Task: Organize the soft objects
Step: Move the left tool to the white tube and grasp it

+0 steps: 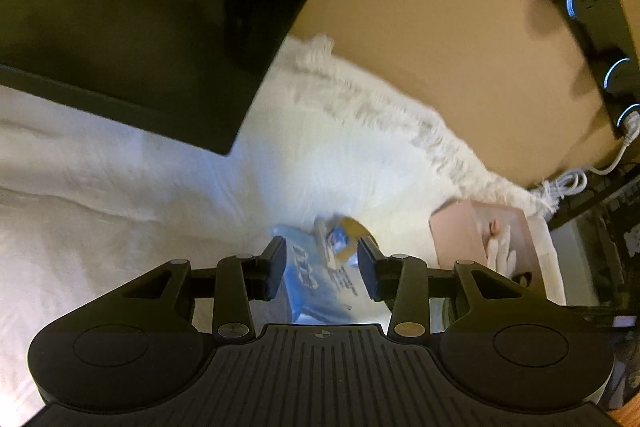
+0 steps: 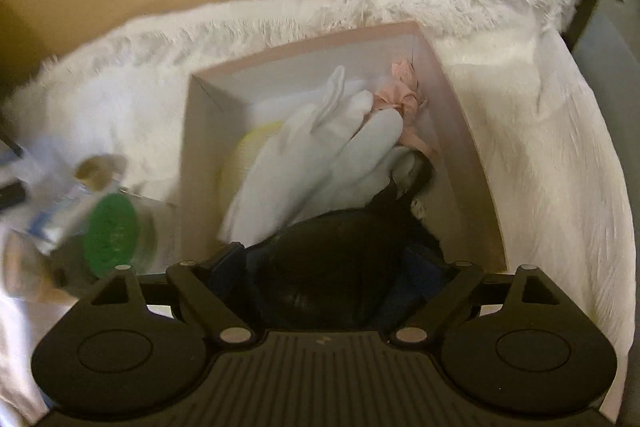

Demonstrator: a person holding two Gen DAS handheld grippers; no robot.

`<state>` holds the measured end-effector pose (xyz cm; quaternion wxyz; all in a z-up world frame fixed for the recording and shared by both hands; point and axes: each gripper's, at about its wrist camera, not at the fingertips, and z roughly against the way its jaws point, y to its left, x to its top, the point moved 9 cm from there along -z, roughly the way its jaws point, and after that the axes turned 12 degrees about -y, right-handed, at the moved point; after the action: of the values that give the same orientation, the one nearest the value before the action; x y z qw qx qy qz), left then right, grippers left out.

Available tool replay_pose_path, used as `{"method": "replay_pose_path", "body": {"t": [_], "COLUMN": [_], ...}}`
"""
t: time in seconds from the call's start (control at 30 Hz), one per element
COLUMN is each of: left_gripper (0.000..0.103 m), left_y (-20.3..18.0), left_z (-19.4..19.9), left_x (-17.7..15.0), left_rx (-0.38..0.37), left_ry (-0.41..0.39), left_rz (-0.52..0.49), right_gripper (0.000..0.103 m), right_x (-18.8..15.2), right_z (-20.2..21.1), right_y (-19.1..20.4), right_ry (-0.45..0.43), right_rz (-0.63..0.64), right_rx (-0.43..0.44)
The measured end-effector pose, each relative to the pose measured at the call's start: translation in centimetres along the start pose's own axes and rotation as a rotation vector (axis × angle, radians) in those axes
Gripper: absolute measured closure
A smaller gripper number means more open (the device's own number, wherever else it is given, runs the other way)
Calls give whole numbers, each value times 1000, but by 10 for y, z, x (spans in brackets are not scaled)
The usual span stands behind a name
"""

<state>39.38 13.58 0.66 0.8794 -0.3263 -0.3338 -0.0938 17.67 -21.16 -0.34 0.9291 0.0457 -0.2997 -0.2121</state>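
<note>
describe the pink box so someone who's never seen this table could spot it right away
On the white fringed cloth that covers the table sits an open pink box, near the cloth's fringed edge. It is the only rigid container, holding white gloves and pink fabric.

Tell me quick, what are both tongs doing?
Left tongs: closed on the blue packet.
Right tongs: closed on a black cloth.

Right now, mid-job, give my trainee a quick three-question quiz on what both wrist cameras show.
1. True or false: the pink box already holds a white glove.
2. What sits between the fingers of the left gripper? A) blue packet B) green lid C) cable
3. Fill in: the right gripper is over a ____ soft item at the box's near edge.

Key: 1 true; 2 A, the blue packet; 3 black.
</note>
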Motion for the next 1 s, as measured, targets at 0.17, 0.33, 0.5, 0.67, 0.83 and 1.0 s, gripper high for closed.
{"method": "replay_pose_path", "body": {"t": [0.17, 0.33, 0.5, 0.67, 0.83, 1.0], "left_gripper": [61, 61, 61, 61, 61, 61], "left_y": [10, 41, 64, 71, 81, 79], "left_z": [40, 77, 97, 108, 120, 126], "left_x": [-1, -20, -48, -70, -84, -76], "left_rx": [38, 97, 136, 167, 212, 176], "left_ry": [-105, -148, -155, -148, -130, -156], "left_rz": [14, 99, 182, 201, 202, 204], "right_gripper": [22, 23, 23, 22, 18, 20], "right_x": [-6, 11, 51, 67, 38, 50], "right_z": [-11, 7, 35, 16, -53, -2], "right_y": [14, 24, 33, 33, 19, 26], "right_ry": [-15, -60, -235, -371, -168, -233], "right_rz": [165, 167, 187, 189, 41, 122], "right_rx": [-48, 44, 50, 74, 99, 163]}}
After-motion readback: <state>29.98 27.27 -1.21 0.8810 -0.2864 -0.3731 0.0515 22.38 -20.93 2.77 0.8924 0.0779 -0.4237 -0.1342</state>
